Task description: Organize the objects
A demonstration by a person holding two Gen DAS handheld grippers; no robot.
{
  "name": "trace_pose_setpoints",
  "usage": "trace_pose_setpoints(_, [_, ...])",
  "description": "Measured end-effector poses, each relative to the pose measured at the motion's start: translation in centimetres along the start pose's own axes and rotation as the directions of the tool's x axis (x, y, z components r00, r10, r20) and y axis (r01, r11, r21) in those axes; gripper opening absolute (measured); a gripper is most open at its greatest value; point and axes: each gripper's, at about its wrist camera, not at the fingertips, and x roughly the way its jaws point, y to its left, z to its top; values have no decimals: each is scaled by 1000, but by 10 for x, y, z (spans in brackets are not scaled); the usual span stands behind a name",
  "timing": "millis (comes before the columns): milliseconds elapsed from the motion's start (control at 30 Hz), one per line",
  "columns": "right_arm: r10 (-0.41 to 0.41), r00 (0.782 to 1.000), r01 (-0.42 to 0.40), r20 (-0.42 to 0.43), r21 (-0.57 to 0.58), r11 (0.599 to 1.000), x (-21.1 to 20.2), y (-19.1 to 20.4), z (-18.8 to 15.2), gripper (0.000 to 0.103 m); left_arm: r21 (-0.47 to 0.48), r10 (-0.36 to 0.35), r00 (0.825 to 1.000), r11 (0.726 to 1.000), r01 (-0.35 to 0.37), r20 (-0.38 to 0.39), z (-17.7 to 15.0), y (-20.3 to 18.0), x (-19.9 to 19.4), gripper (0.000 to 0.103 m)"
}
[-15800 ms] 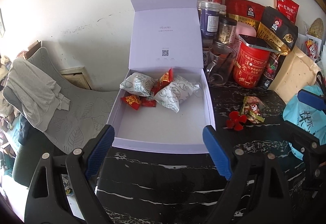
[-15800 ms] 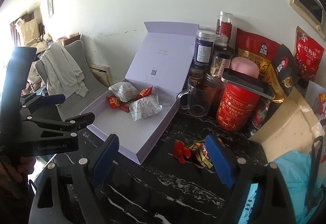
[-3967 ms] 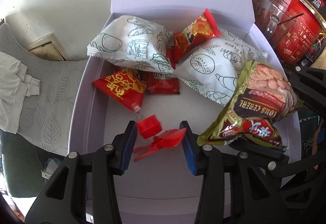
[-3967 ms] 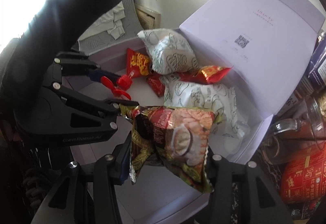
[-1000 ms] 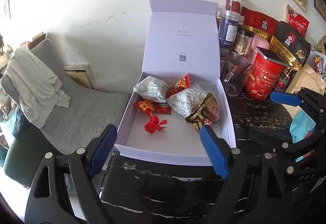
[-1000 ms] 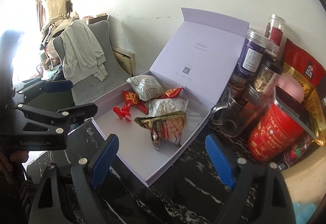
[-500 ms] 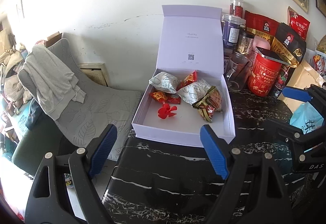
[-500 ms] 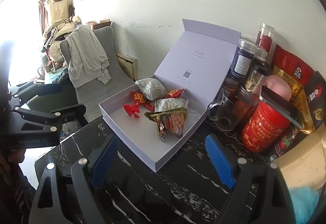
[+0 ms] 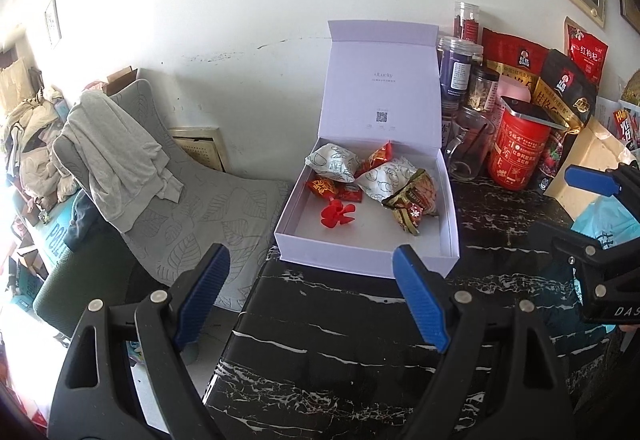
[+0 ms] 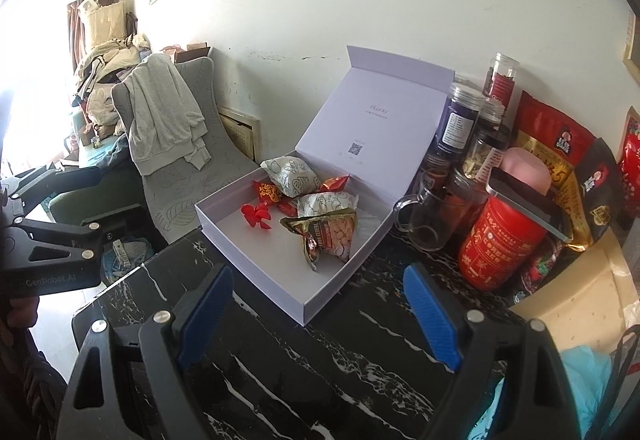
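Left claw: left gripper (image 9: 308,294) low in its frame, blue pads spread wide, nothing between them, black marble table (image 9: 340,352) below.
Right claw: right gripper (image 10: 318,316) likewise gaping and empty, low centre of its frame.
Box: lavender box (image 9: 360,260) mid-frame, lid upright against the wall, near the table's left edge.
Contents: red plastic flower (image 9: 337,213) on the bare floor at left; cereal packet (image 9: 412,200) at right; two white pouches and small red sachets toward the back.
Right of box: glass mug (image 9: 468,152), red canister (image 9: 518,148), jars and bags.
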Motion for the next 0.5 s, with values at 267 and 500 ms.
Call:
trace_pose_setpoints(267, [7,1000,-7,-15,-7,1000,-2,2,-1,88,5,-3,1000,1000,4,-20,-5,0,2,83])
trace_pose_setpoints(500, [7,999,-7,-33,-1,1000,0,4,-2,88,0,22,999,1000,-22,-41,-9,4,2,83])
